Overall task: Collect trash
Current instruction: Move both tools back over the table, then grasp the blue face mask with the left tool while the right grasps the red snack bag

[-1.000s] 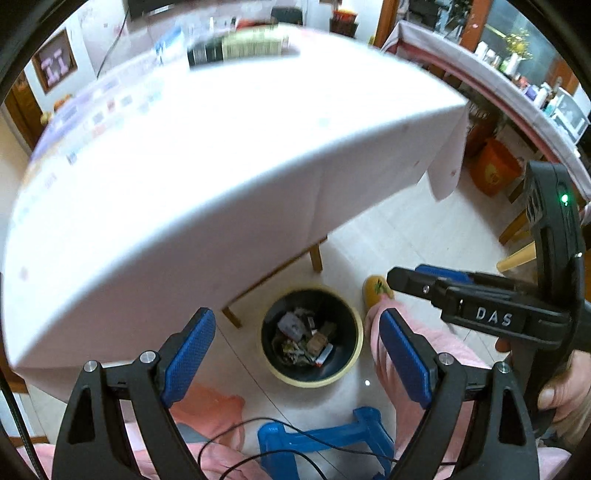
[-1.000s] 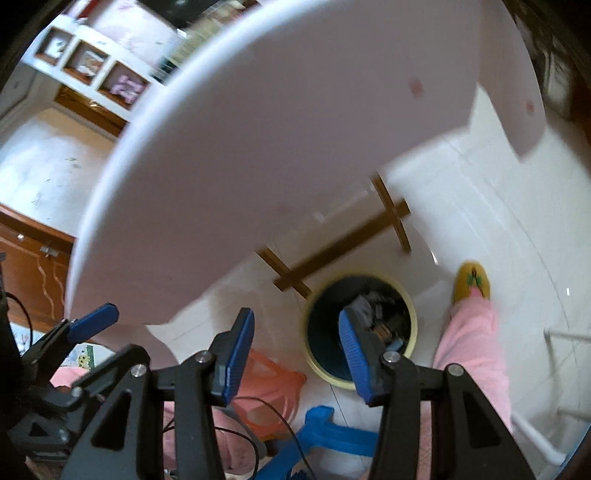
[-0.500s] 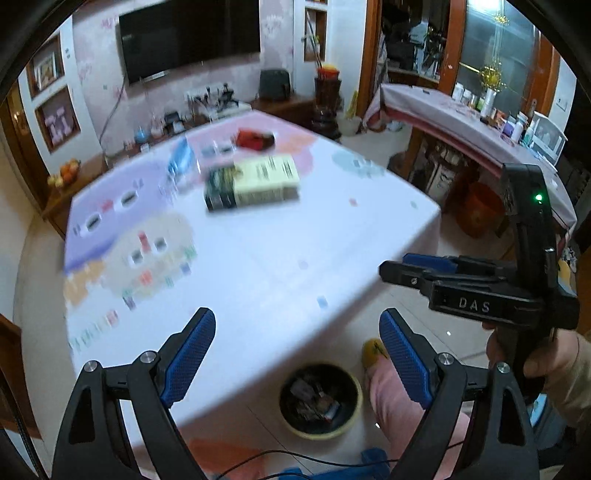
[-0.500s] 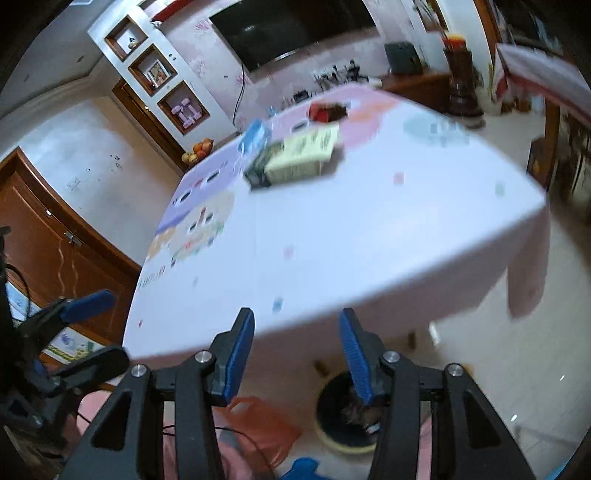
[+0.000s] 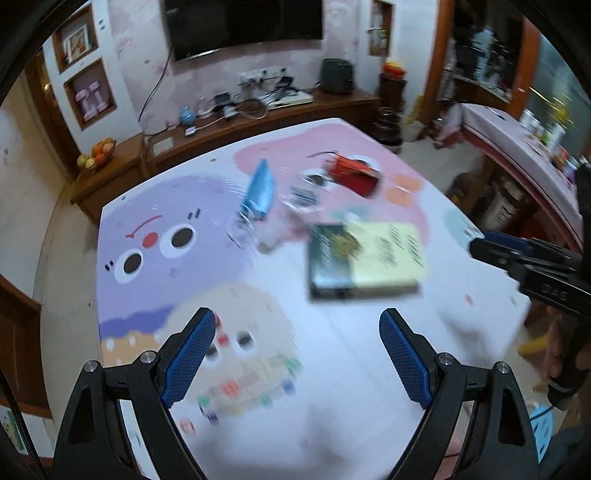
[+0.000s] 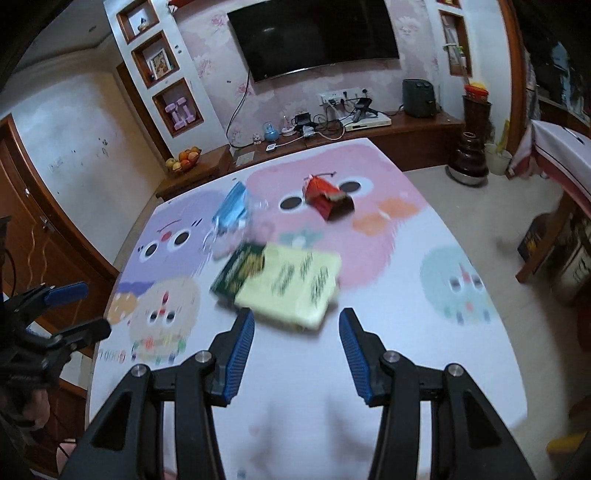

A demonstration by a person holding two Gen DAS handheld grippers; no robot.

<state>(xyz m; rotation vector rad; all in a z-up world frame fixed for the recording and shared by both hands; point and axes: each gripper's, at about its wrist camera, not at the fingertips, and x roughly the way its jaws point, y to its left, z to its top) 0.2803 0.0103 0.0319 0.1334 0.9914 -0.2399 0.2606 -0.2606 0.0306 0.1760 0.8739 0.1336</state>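
Both claws hang above the tabletop [image 6: 424, 332], which wears a white cloth printed with pastel cartoon faces, and both views are smeared by motion blur.

In the left wrist view, the left claw [image 5: 297, 362] fills the bottom of the frame with its blue-padded fingers [image 5: 188, 360] spread wide apart and nothing between them. Past them, right of centre, lies a flat box [image 5: 364, 260] with a dark green end and a pale yellow face. Further up, a blue wrapper [image 5: 260, 192] lies tilted at upper centre, with a crumpled clear plastic scrap [image 5: 245, 230] just below it. A red carton [image 5: 352, 173] sits to the upper right of those. At the right edge the right claw [image 5: 480, 243] reaches in sideways, gripped by a hand [image 5: 565, 350] at lower right.

In the right wrist view, the right claw [image 6: 297, 354] sits at bottom centre, fingers parted and holding nothing. The box [image 6: 280, 282] lies just beyond the fingertips at centre frame. The blue wrapper [image 6: 231, 210] is up and left of it, the red carton [image 6: 327, 197] up and right, its top torn open. The left claw [image 6: 86, 308] shows at the left edge, fingers apart. A television [image 6: 317, 35] hangs on the wall at the top, above a wooden sideboard [image 6: 406, 125] with a fruit bowl [image 6: 184, 157] on its left end.
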